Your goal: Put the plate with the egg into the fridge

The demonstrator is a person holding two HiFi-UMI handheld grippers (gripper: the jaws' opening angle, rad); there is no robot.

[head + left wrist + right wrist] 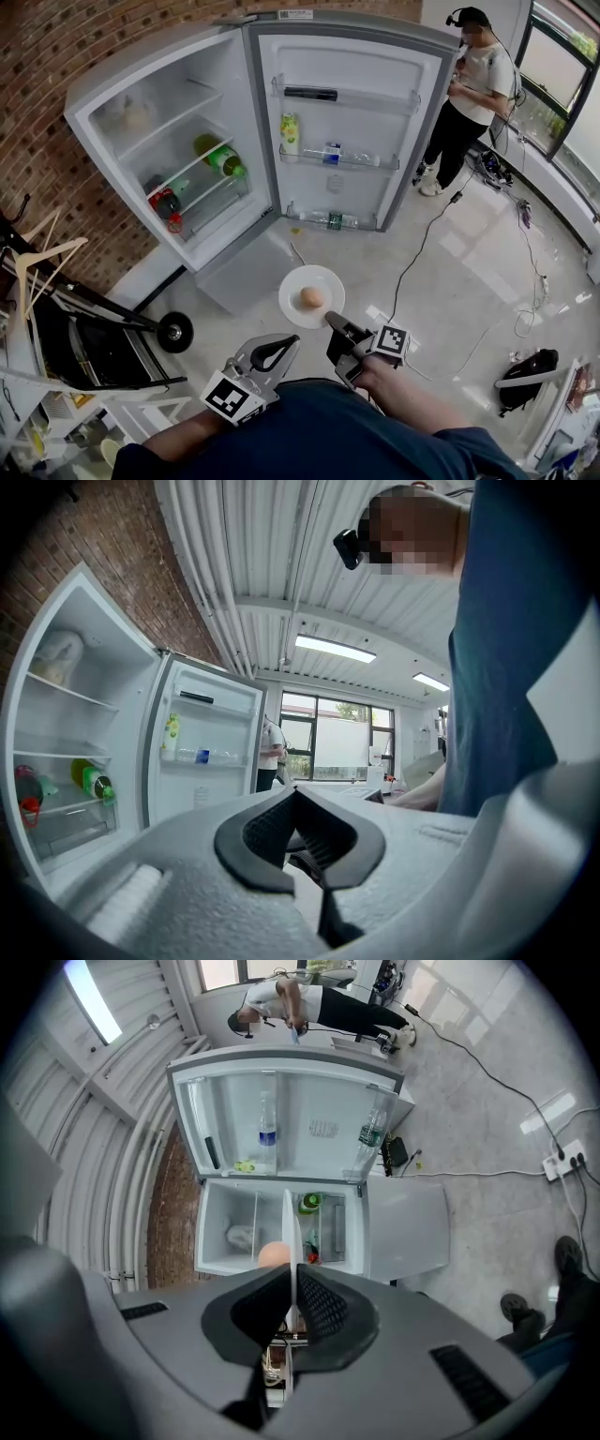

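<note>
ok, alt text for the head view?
The right tool grips the rim of a white plate carrying an egg, held in front of an open fridge with bottles on its shelves. The left tool is shut and empty; another person stands beyond the fridge door.

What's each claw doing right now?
Left claw: closed, empty.
Right claw: closed on the round white plate carrying a brown egg.

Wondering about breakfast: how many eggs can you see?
1: a brown egg on the round white plate that the right tongs grip by its rim, outside the open white fridge. Others may be hidden inside.
</note>
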